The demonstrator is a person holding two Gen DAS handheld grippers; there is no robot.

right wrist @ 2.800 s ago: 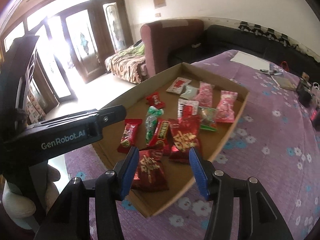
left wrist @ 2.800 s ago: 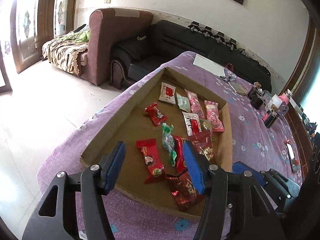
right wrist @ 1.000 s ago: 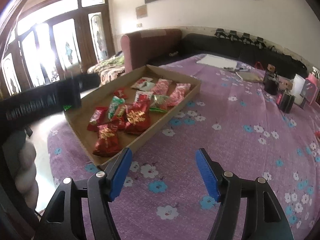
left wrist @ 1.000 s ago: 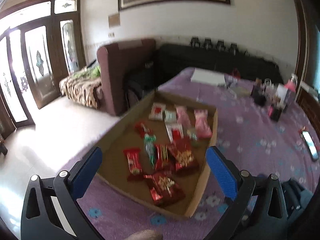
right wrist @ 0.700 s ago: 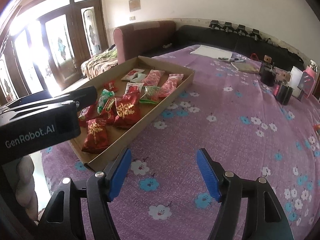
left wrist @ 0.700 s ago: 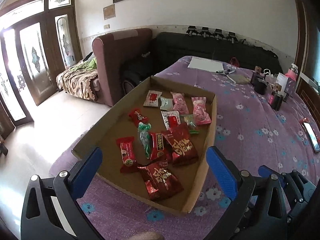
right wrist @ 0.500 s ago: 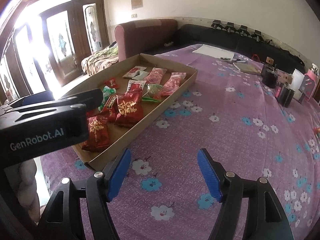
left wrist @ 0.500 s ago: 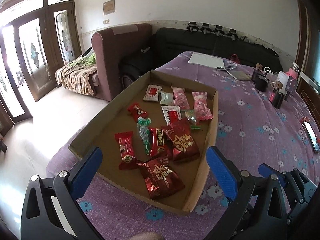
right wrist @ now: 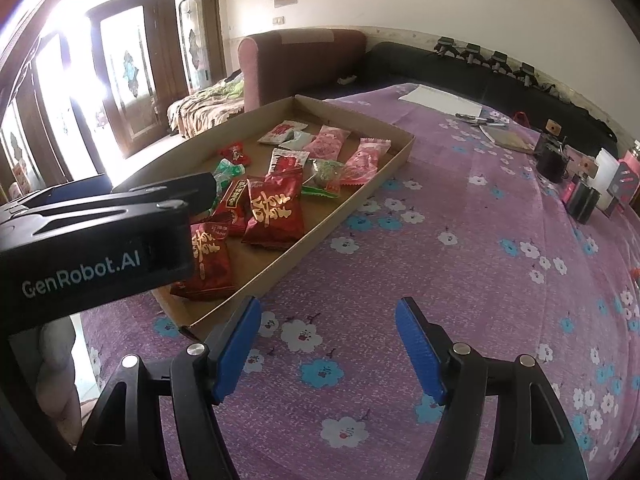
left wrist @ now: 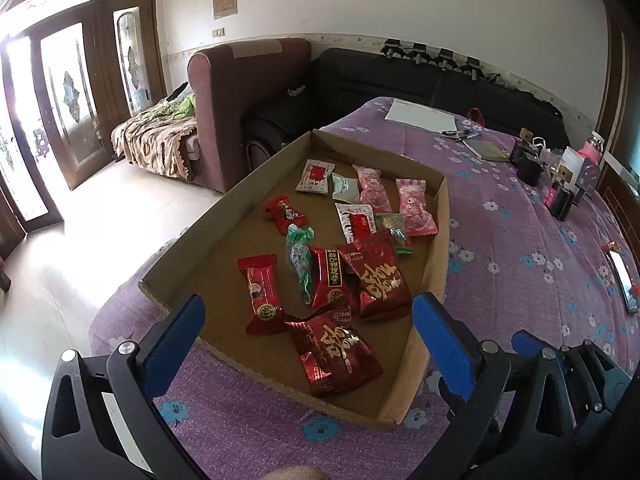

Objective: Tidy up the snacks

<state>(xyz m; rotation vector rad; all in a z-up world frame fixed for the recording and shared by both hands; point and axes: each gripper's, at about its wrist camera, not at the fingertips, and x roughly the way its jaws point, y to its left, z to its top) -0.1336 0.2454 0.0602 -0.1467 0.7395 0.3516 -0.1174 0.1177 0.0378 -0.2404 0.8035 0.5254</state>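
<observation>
Snacks are lying loose in a shallow cardboard tray (left wrist: 438,216) on a purple flowered tablecloth (right wrist: 460,248). Two dark red bags with gold script (left wrist: 378,274) (left wrist: 334,350) are sitting nearest its front edge, beside a red bar (left wrist: 260,292), a green twist candy (left wrist: 301,254) and a red-and-black packet (left wrist: 331,276). Two pink packs (left wrist: 414,212) and white packets (left wrist: 316,176) are lying farther back. The left gripper (left wrist: 306,322) is hovering over the tray's near end, fingers spread wide and empty. The right gripper (right wrist: 328,330) is hanging over bare cloth beside the tray, fingers also spread, holding nothing.
</observation>
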